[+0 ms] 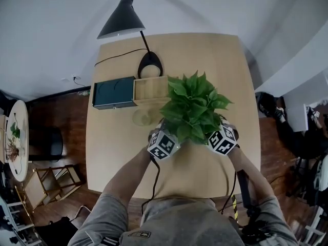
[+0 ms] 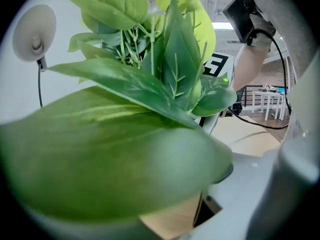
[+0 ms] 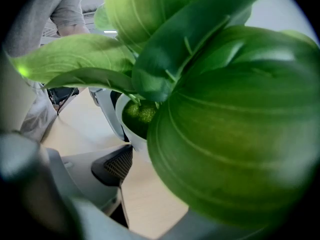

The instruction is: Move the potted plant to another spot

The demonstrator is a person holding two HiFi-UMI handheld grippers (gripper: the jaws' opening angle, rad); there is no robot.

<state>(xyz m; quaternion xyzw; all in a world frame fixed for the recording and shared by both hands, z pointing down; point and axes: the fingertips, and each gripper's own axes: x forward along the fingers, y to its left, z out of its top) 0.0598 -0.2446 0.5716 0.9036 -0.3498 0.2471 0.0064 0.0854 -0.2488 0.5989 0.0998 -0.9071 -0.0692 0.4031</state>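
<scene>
I'm flanking the potted plant (image 1: 192,109), mid-way along the surface (image 1: 118,152) toward its near edge, with left gripper (image 1: 166,133) and right gripper (image 1: 218,132) — jaws of both spread, leaves (image 2: 125,159) between them. Next: a firm squeeze, then lifting.

A big light wooden table (image 1: 215,70) stands on a dark wooden floor (image 1: 66,117). A plain white wall (image 1: 51,24) is at 12 o'clock. On the table at 11 o'clock stand a black lamp (image 1: 122,15), a dark green box (image 1: 114,92) and a wooden box (image 1: 150,90), touching side by side. A small round white table (image 1: 20,155) is at 9 o'clock.
</scene>
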